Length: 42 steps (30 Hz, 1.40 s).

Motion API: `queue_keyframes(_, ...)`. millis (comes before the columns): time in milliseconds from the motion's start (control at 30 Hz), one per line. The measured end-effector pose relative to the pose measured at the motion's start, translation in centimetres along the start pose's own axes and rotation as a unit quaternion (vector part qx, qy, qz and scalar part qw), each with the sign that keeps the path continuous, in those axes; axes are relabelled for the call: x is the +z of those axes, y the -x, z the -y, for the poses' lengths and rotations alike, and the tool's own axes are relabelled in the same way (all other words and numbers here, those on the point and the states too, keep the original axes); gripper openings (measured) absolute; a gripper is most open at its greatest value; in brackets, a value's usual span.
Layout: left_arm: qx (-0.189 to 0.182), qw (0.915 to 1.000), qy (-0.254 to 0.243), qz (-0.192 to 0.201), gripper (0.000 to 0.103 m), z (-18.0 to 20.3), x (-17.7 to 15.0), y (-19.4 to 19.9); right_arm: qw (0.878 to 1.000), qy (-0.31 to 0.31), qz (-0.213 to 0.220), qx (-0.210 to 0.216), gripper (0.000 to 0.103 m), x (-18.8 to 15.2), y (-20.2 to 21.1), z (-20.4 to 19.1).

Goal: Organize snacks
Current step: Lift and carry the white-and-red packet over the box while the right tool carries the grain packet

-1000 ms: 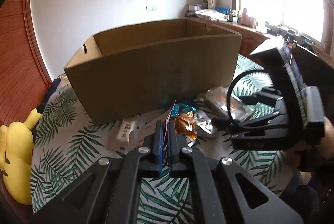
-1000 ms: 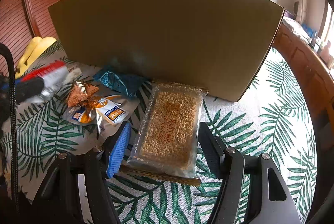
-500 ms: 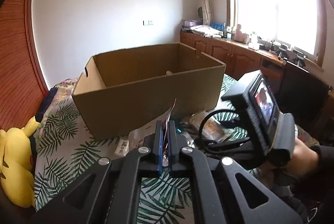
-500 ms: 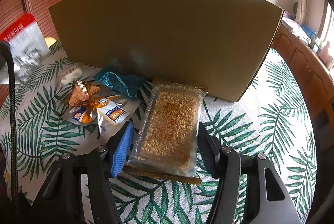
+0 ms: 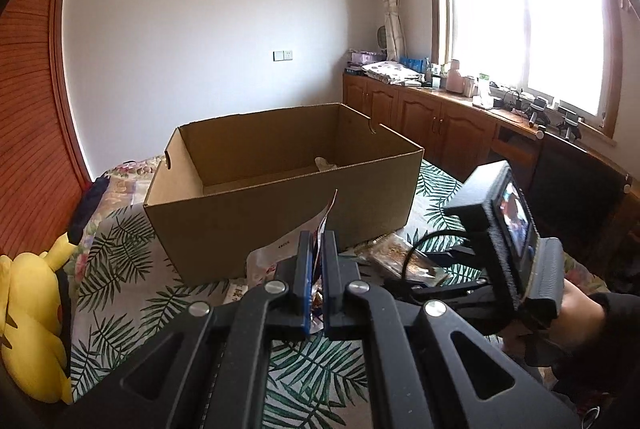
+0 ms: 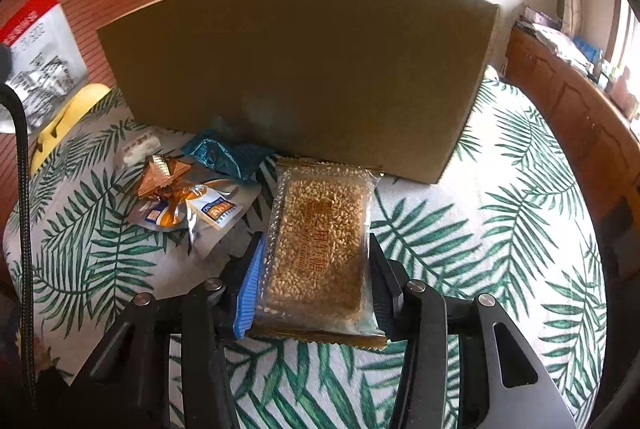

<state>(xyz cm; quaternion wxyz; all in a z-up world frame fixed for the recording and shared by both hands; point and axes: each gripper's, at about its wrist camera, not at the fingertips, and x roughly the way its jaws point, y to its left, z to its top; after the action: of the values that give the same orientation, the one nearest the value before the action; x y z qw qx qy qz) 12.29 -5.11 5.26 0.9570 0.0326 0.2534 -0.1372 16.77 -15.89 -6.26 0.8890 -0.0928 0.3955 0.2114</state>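
**A:** What is the left gripper carrying?

**B:** Its fingers are pinching a thin white and red snack packet edge-on, which is keeping the limp foil from folding. It is hanging lifted, just in front of the cardboard box, probably so it can clear the near wall.

**A:** And the right gripper?

**B:** Its fingers are pressing both long sides of the sesame candy pack, which is sticking forward between them towards the box wall. I judge it is gripping, though whether the pack is resting on the leaf-print cloth I cannot tell.

**A:** The rest?

**B:** A blue wrapper and an orange pouch are lying left of it, against the box.
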Motion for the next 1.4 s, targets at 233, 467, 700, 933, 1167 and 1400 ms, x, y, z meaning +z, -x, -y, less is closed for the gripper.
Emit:
queue_keyframes(233,0.004,1.0,-0.007,0.004,0.0,0.1,0.8,0.1,1.0,-0.001,0.015,0.006,0.047,-0.2,2.1,0.7)
queue_keyframes(467,0.001,1.0,-0.002,0.005,0.0,-0.4,1.7,0.3,0.999,0.003,0.04,0.016,0.047,-0.1,5.1,0.8)
queue_keyframes(700,0.01,0.9998,-0.006,0.016,0.001,-0.7,3.3,0.7,0.997,0.019,0.073,0.019,0.047,1.4,8.7,0.2)
queue_keyframes(933,0.011,0.9994,-0.009,0.03,0.001,-1.3,5.9,1.5,0.994,0.039,0.098,0.018,0.047,3.5,11.0,-0.6)
queue_keyframes(1167,0.016,0.999,-0.015,0.038,0.001,-1.8,7.6,1.6,0.993,0.046,0.111,0.015,0.047,5.6,11.6,-0.6)
queue_keyframes(1400,0.014,0.9992,-0.004,0.038,0.001,-2.5,7.9,0.4,0.993,0.042,0.106,0.02,0.047,7.5,10.7,-0.1)
